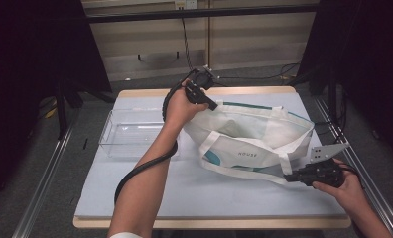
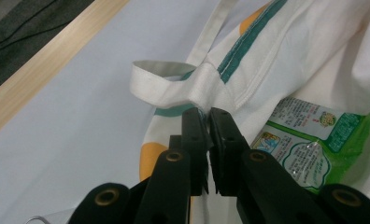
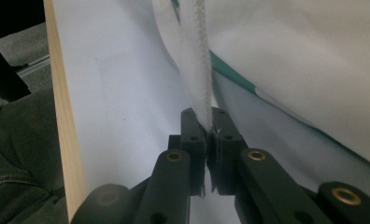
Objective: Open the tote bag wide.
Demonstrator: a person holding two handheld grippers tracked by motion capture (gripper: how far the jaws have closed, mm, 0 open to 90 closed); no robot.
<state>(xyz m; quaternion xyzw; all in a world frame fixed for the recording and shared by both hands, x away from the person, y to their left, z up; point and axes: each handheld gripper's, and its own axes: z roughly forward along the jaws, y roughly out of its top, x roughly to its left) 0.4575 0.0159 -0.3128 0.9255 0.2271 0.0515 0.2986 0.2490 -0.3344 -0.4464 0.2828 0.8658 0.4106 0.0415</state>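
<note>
A white tote bag with teal trim and a printed design lies on the pale blue table top, its mouth held apart. My left gripper is raised at the bag's far left corner. In the left gripper view it is shut on the bag's rim where a handle loop is sewn on. A green snack packet lies inside the bag. My right gripper sits low at the bag's near right side. In the right gripper view it is shut on a white handle strap.
A clear plastic box stands on the left part of the table, close to my left forearm. The table's wooden edge runs just beside the right gripper. Metal rails flank the table on both sides.
</note>
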